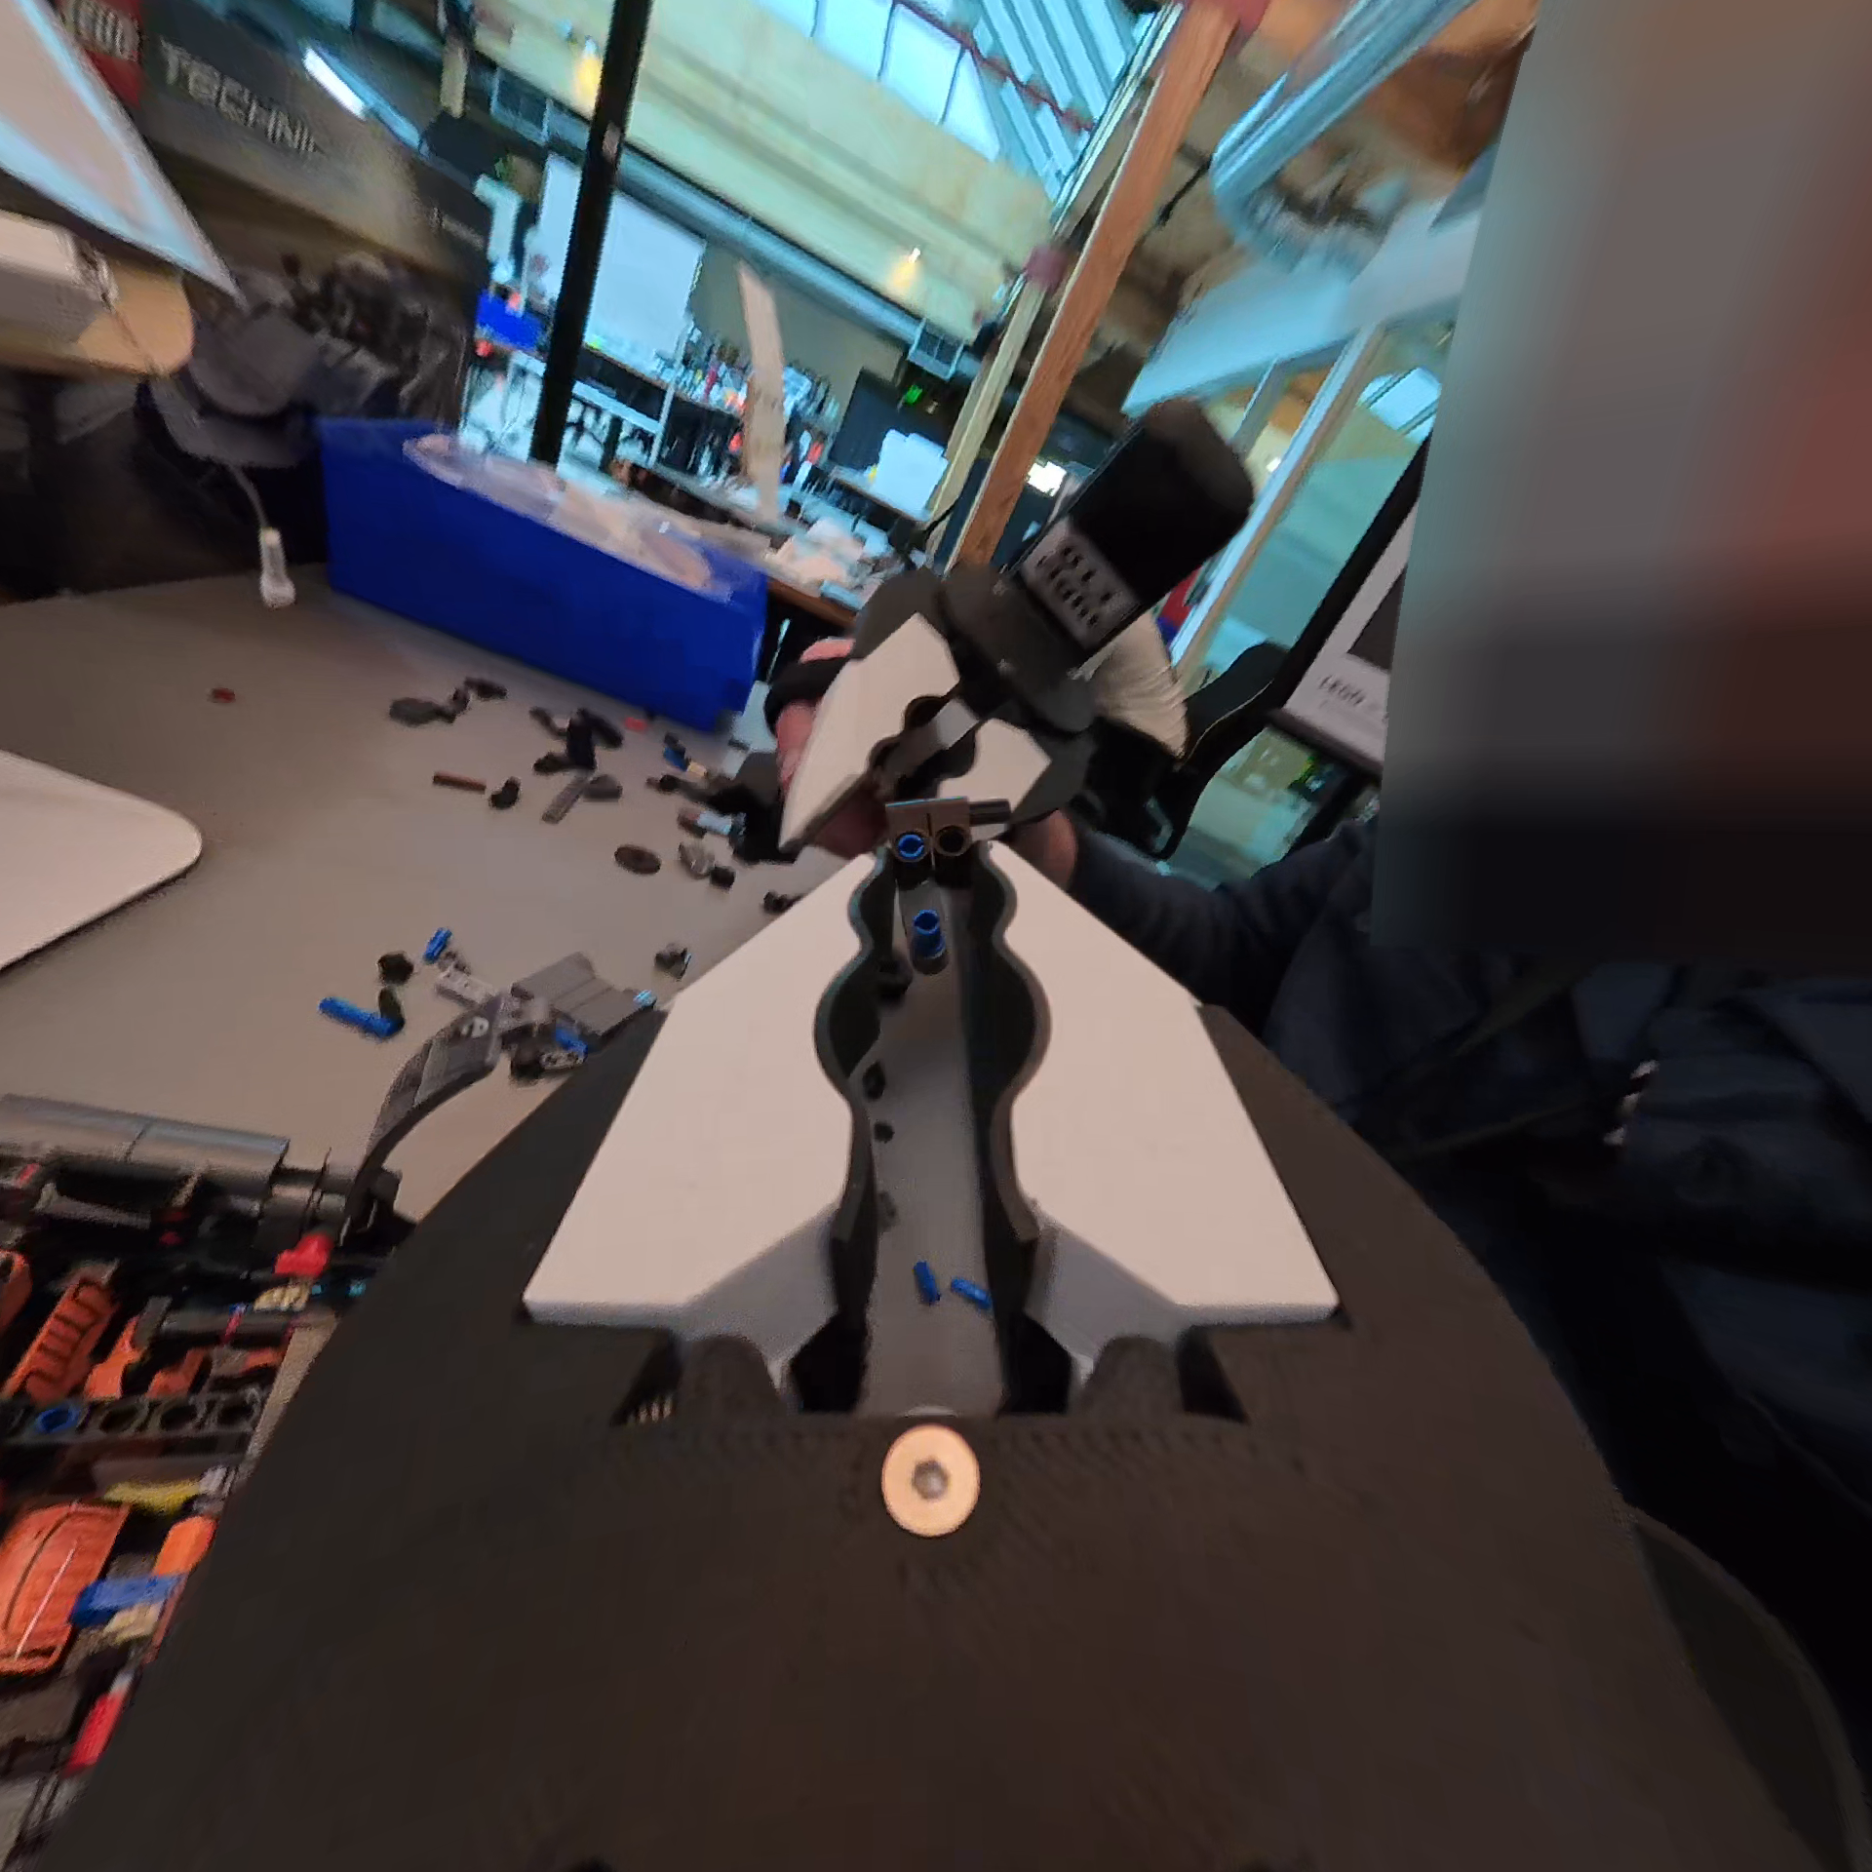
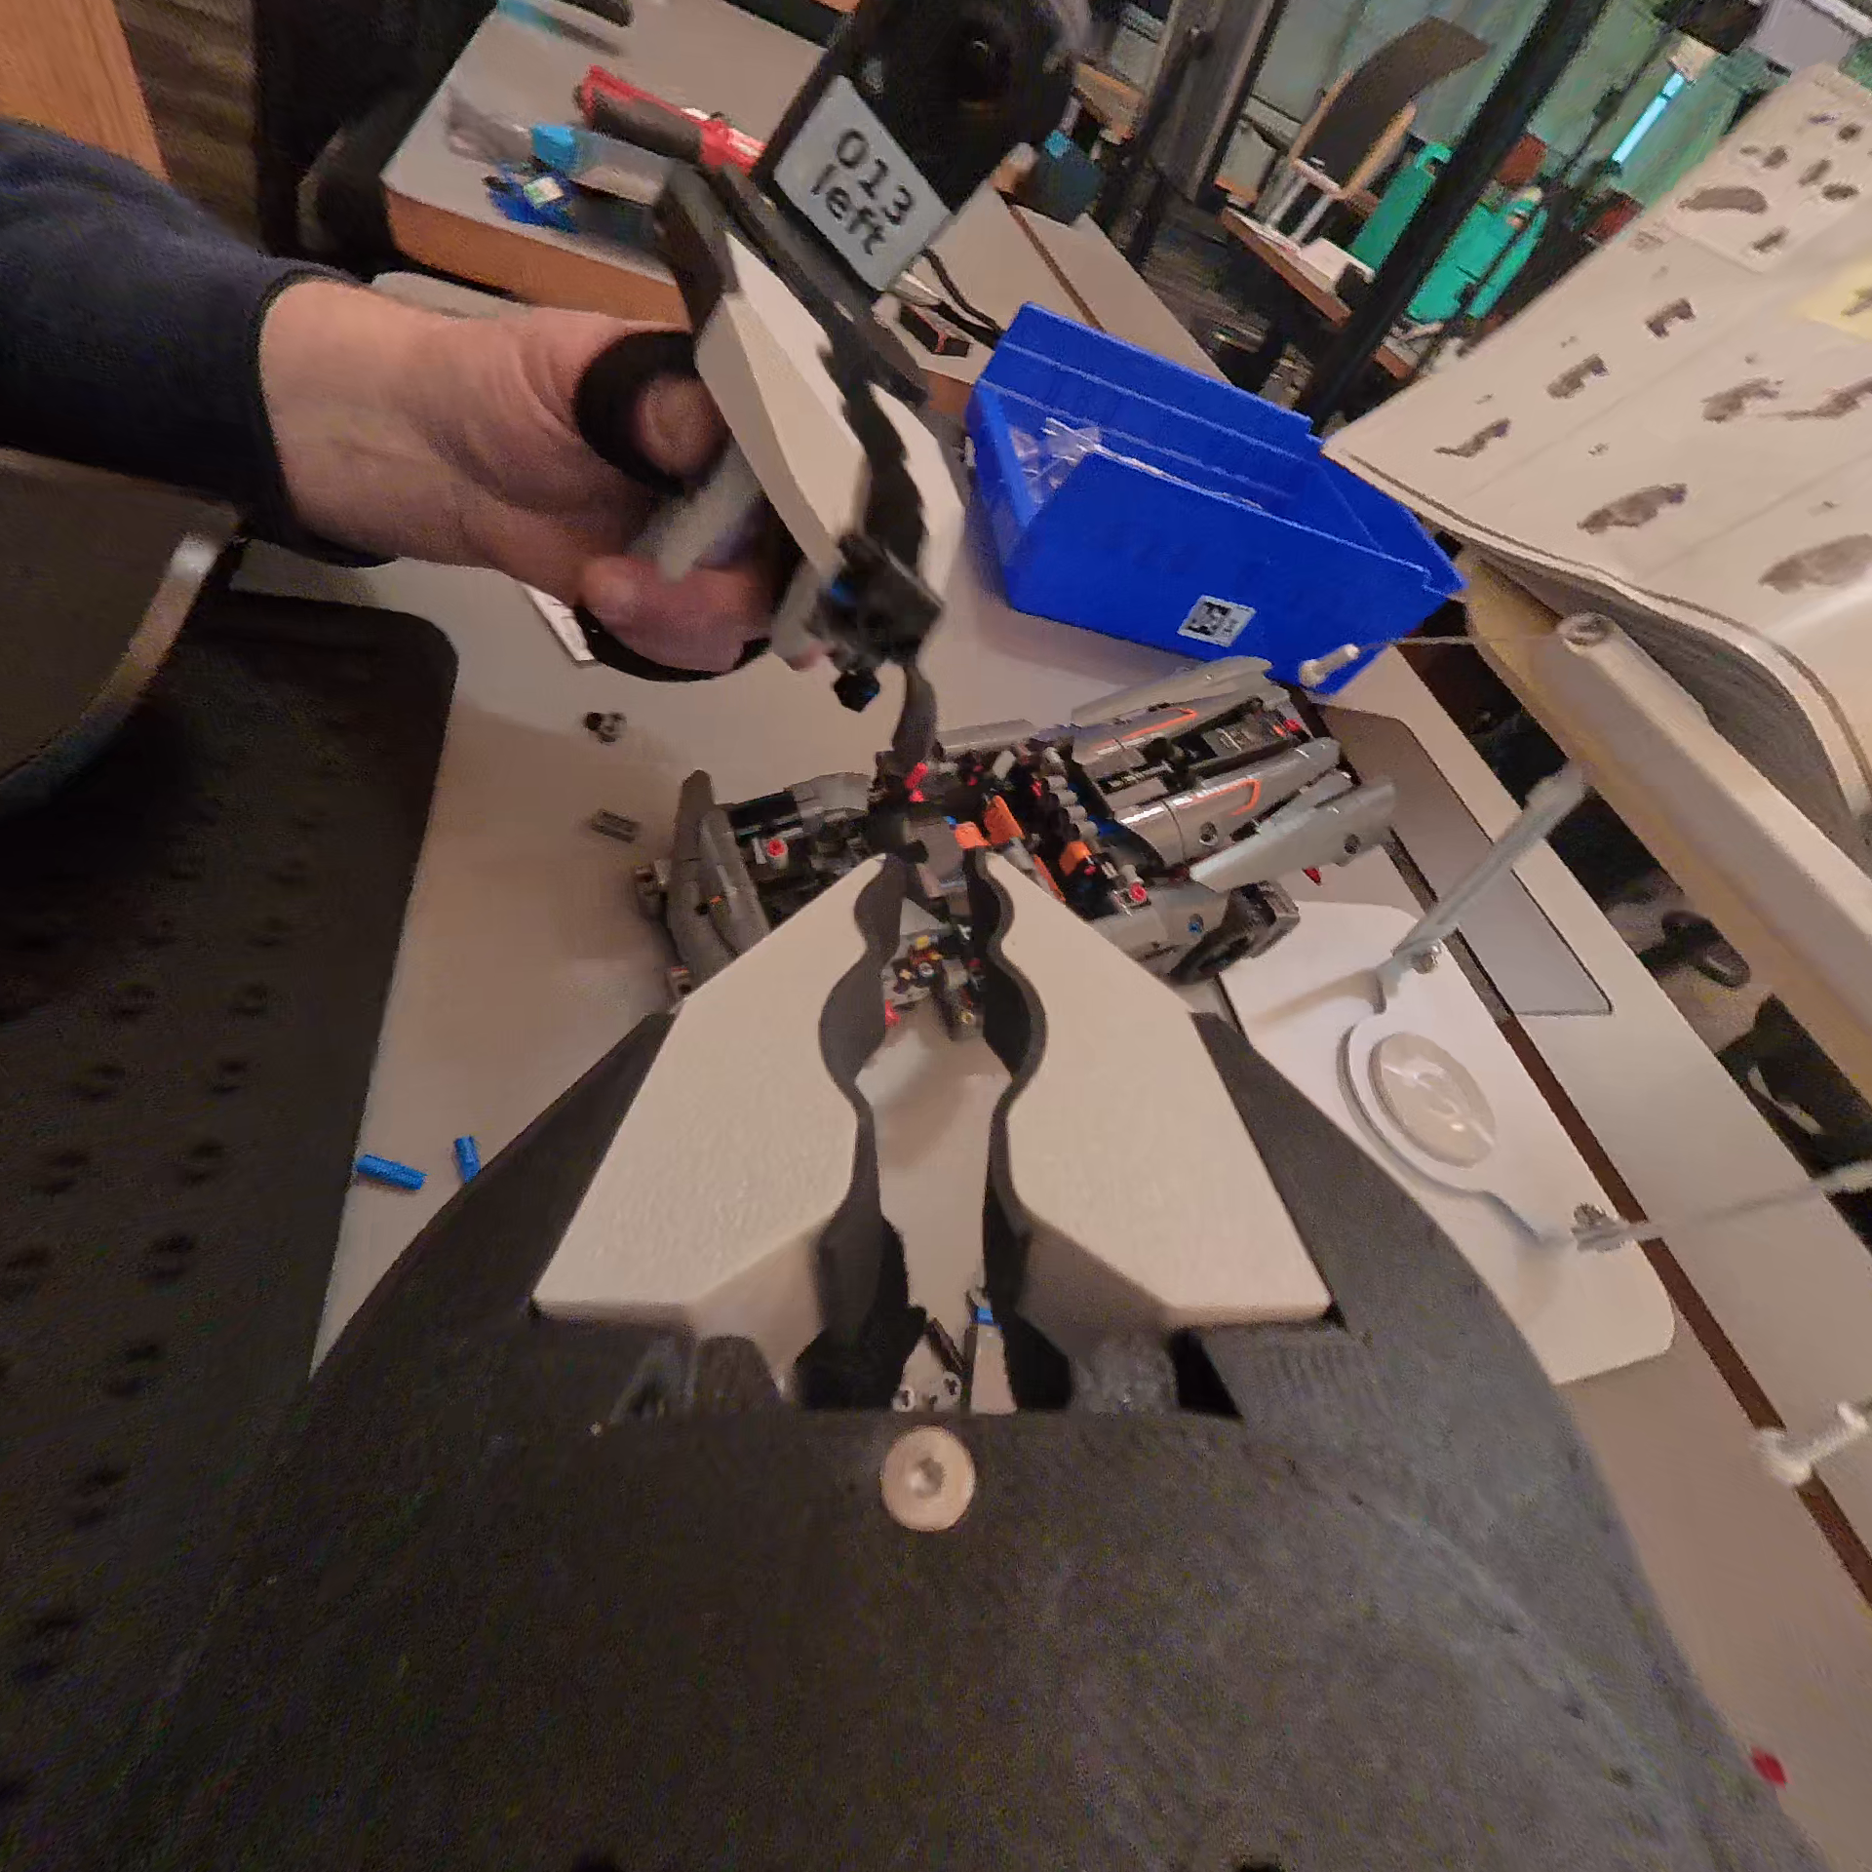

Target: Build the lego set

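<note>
My left gripper (image 1: 932,861) is shut on a small grey and black connector with a blue pin (image 1: 937,833), held up in the air. It also shows in the right wrist view (image 2: 861,618), gripped by a hand (image 2: 456,456). My right gripper (image 2: 930,866) is shut on a thin black curved piece (image 2: 909,745) that sticks out from its tips. The far end of that piece reaches the connector (image 2: 876,608). In the left wrist view the right gripper (image 1: 902,790) faces mine, just above the connector. The partly built grey, black and orange car (image 2: 1165,810) lies on the table below.
Loose black, grey and blue parts (image 1: 567,770) are scattered on the grey table (image 1: 253,810). A blue bin (image 2: 1195,517) stands behind the car. An open booklet (image 2: 1671,304) rises at the right, with a lens on a white base (image 2: 1428,1104) beneath it. Blue pins (image 2: 390,1172) lie left. There is about 5 cm between the tips of the two grippers.
</note>
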The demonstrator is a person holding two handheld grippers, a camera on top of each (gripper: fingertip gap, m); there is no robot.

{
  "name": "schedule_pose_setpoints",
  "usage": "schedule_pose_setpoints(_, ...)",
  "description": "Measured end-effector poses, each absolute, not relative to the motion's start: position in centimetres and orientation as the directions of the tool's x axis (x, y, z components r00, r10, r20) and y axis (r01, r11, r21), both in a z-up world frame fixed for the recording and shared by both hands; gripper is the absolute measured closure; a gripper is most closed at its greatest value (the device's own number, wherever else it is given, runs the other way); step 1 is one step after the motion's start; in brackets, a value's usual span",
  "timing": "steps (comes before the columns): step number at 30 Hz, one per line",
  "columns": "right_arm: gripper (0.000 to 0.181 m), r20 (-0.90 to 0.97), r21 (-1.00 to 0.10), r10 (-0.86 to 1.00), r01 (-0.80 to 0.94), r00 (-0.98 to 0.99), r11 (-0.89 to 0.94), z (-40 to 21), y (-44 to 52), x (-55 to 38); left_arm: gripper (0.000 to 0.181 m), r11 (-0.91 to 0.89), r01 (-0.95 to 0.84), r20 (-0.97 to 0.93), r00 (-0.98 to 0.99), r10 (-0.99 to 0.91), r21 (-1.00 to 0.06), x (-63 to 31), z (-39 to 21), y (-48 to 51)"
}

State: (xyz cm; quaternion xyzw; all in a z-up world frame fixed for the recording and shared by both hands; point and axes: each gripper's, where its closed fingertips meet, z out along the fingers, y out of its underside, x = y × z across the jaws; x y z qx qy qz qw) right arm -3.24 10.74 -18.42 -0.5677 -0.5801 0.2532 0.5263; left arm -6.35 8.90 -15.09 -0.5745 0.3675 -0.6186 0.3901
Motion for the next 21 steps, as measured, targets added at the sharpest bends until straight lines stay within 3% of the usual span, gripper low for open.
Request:
schedule_pose_setpoints(11,0.175,0.266,-0.917,0.934,0.363,0.239,0.168,-18.3,11.7,-2.7,0.170,-0.389,0.265,0.344,-0.201,-0.917,-0.882,-10.5,-9.5,9.7)
schedule_pose_setpoints(21,0.175,0.256,-0.917,0.934,0.370,0.249,0.152,-18.6,12.1,-2.6,0.169,-0.490,0.360,0.439,-0.219,-0.871,-0.794,-12.6,-10.3,12.7)
